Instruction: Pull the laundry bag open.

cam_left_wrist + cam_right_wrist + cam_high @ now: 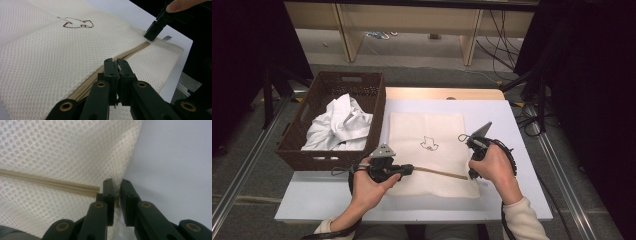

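We work on one cream mesh laundry bag [428, 150] lying flat on the white bench [512, 150], just beside one brown wicker basket [332, 120] that holds crumpled white laundry [339, 125]. Our left claw [118, 64] is pinched narrow at the near end of the bag's one tan zipper [130, 52], seemingly on its pull, though the tab itself is hidden. Our right claw [115, 185] is nearly closed on the mesh at the bag's edge, just past the zipper's far end, bracing it. We judge the zipper closed along its visible length, so opening the bag and loading the laundry are left. Two claws, one bag, one basket.
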The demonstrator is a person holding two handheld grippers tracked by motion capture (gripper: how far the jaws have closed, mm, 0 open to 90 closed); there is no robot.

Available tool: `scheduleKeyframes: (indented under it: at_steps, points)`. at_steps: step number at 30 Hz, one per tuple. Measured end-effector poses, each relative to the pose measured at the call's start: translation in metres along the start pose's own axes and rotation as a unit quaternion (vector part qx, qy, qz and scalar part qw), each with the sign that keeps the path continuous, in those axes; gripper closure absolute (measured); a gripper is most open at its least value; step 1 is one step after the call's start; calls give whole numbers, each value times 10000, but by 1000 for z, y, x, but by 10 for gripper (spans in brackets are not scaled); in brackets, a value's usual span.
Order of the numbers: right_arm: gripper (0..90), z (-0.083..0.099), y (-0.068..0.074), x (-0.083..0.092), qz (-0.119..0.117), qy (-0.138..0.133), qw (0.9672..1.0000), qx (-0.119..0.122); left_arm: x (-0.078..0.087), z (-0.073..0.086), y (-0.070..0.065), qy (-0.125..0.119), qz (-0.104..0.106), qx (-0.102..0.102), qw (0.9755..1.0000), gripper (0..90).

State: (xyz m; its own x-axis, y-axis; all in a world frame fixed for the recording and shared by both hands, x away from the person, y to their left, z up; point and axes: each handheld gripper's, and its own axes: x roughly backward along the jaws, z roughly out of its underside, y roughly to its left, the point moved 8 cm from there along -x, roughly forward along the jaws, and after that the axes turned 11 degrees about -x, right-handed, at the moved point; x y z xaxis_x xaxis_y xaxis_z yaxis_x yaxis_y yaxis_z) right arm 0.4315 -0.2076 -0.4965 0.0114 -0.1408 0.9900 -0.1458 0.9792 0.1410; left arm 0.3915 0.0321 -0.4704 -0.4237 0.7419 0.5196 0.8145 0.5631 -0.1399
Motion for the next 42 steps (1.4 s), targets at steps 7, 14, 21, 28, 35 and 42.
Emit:
scheduleKeyframes:
  at_steps: [7,14,21,28,35,42]
  points:
    - [838,2,2,1,-6,102,9998,-161,2,3,2,23,-5,43,10000,868]
    - [838,2,2,1,26,128,9998,-116,3,5,4,37,-19,21,10000,869]
    - [838,4,4,1,26,168,9994,-311,5,8,7,63,-72,60,9999,868]
    - [838,3,4,1,45,176,9993,-312,8,11,9,61,-88,123,9999,869]
    - [838,4,4,1,26,207,9992,-353,9,12,11,58,-92,116,9999,869]
    - [838,3,3,1,49,202,9991,-381,12,13,14,72,-119,137,9998,868]
